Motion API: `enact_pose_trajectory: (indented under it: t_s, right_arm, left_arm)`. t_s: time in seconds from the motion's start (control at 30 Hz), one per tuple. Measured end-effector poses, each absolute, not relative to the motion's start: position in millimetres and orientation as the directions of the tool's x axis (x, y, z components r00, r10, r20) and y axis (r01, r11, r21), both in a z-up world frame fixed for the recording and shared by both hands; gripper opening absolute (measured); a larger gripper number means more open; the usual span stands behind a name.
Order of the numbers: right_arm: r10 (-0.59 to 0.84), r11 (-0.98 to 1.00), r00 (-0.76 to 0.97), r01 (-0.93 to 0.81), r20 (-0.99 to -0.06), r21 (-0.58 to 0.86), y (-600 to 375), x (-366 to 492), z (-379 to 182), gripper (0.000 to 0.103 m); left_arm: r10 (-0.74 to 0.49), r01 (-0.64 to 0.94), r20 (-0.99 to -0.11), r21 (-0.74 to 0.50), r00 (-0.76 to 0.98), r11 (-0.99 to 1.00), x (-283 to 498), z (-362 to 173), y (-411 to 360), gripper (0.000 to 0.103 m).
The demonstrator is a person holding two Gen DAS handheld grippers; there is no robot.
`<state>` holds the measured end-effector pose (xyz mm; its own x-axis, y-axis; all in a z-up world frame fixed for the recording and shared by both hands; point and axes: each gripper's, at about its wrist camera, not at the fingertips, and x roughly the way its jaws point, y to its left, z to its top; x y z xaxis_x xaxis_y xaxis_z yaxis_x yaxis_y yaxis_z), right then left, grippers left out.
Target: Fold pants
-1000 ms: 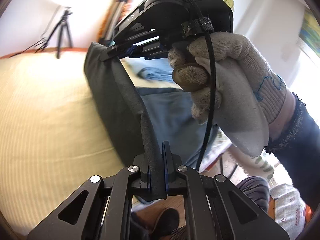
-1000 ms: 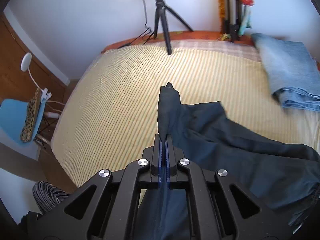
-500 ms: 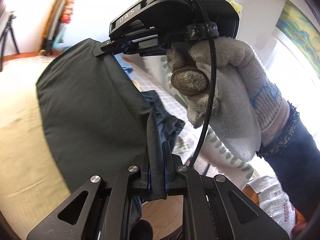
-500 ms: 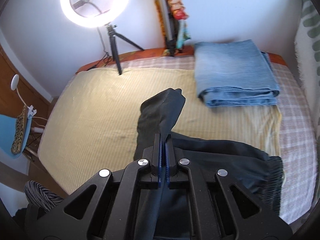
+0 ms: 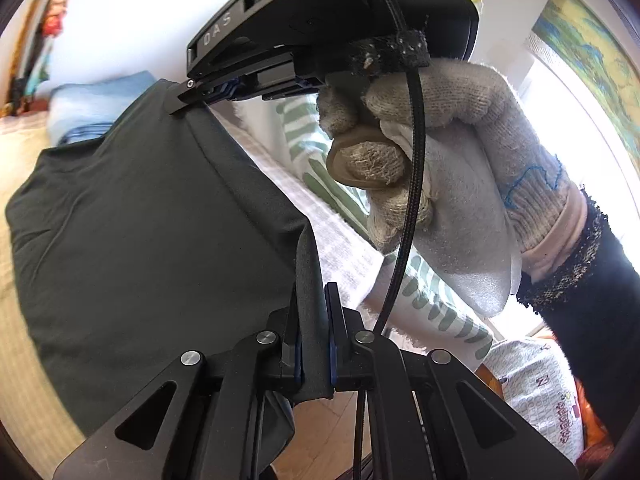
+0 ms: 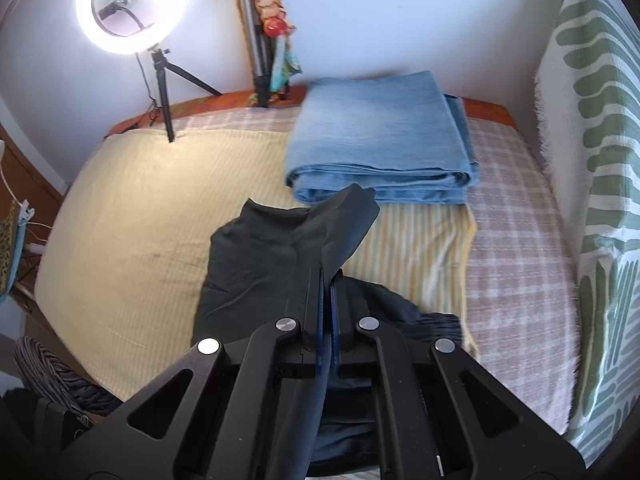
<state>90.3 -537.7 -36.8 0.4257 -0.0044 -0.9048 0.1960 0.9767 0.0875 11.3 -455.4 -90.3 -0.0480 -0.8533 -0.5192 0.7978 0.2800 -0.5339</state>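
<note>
A: Above the bed (image 6: 132, 216), both tools are clamped on the pants (image 5: 152, 232). The left tool (image 5: 312, 344) has a thick fold of dark cloth pinched between its closed fingers at 6 o'clock of its own view. The right tool (image 5: 208, 94) bites the same edge up at 11 o'clock, gripped in a gloved hand (image 5: 448, 168)

B: And the pants themselves?

A: Partly lifted. The held edge runs taut between the two tools, and the rest hangs and drapes onto the yellow striped cover. From the right wrist, the right tool (image 6: 326, 312) is shut on cloth at 6 o'clock, with a loose flap poking out past its tips toward 12 o'clock

B: What could spoil the fold from here?

A: A few things, I'd judge. The cloth below looks bunched, so laying the edge down as it is would trap wrinkles under the fold. The left grip holds a fat roll, not a flat hem; a tug could let layers slip out unevenly

B: Anything nearby in the way?

A: Folded jeans (image 6: 380, 144) lie at 12 o'clock, near the flap. Swinging the edge too far that way could drop it on them. The ring light (image 6: 132, 4) stands at 10 o'clock, well apart

B: So keep tension even?

A: Yes, else the edge sags and lands skewed
</note>
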Motion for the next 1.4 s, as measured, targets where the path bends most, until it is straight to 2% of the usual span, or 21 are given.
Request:
enact_pose_trajectory:
  t_s: [0.3,0.63,0.7,0.77,0.9,1.03,1.2,1.23,1.27,1.37,1.4]
  right_arm:
    - [-0.047,0.966,0.396,0.252,-0.917,0.060,-589.9,73.6,-57.0,0.004]
    - [-0.047,0.957,0.370,0.283,-0.928,0.065,-616.7,70.9,-90.0,0.003]
    - [-0.042,0.954,0.372,0.289,-0.927,0.073,-619.3,70.9,-93.7,0.003]
    - [-0.036,0.952,0.375,0.294,-0.926,0.082,-622.5,72.4,-97.9,0.003]
    - [-0.054,0.957,0.374,0.284,-0.926,0.059,-623.8,77.4,-103.0,0.003]
    - [-0.059,0.959,0.367,0.280,-0.928,0.050,-626.3,80.9,-110.3,0.004]
    - [-0.059,0.943,0.391,0.323,-0.919,0.078,-635.0,68.1,-99.0,0.004]
    - [-0.069,0.938,0.391,0.339,-0.918,0.074,-636.5,62.2,-93.8,0.008]
    - [-0.068,0.933,0.389,0.352,-0.919,0.080,-636.9,54.6,-87.9,0.011]
    - [-0.058,0.928,0.422,0.357,-0.905,0.107,-631.5,29.7,-69.8,0.016]
    - [-0.058,0.926,0.431,0.360,-0.901,0.112,-627.8,19.0,-64.2,0.024]
  left_arm:
    - [-0.834,0.810,-0.545,-0.524,-0.083,0.262,16.2,-102.9,-500.9,0.007]
    - [-0.799,0.819,-0.596,-0.495,-0.078,0.289,8.9,-106.2,-511.4,0.007]
    - [-0.796,0.823,-0.601,-0.489,-0.077,0.289,9.8,-104.2,-509.8,0.015]
    - [-0.789,0.817,-0.607,-0.500,-0.094,0.287,12.2,-103.8,-508.9,0.026]
    - [-0.777,0.827,-0.624,-0.478,-0.084,0.295,11.1,-97.6,-500.4,0.027]
    - [-0.776,0.803,-0.621,-0.517,-0.113,0.297,13.2,-91.4,-481.7,0.027]
    - [-0.774,0.838,-0.624,-0.475,-0.107,0.268,13.7,-71.1,-440.1,0.029]
    - [-0.771,0.847,-0.630,-0.457,-0.092,0.272,14.5,-70.3,-431.4,0.036]
    - [-0.768,0.854,-0.637,-0.431,-0.061,0.290,15.3,-68.5,-419.7,0.040]
    - [-0.760,0.855,-0.650,-0.400,-0.010,0.331,25.1,-65.9,-394.4,0.042]
    - [-0.753,0.857,-0.657,-0.368,0.033,0.359,34.0,-63.8,-383.8,0.042]
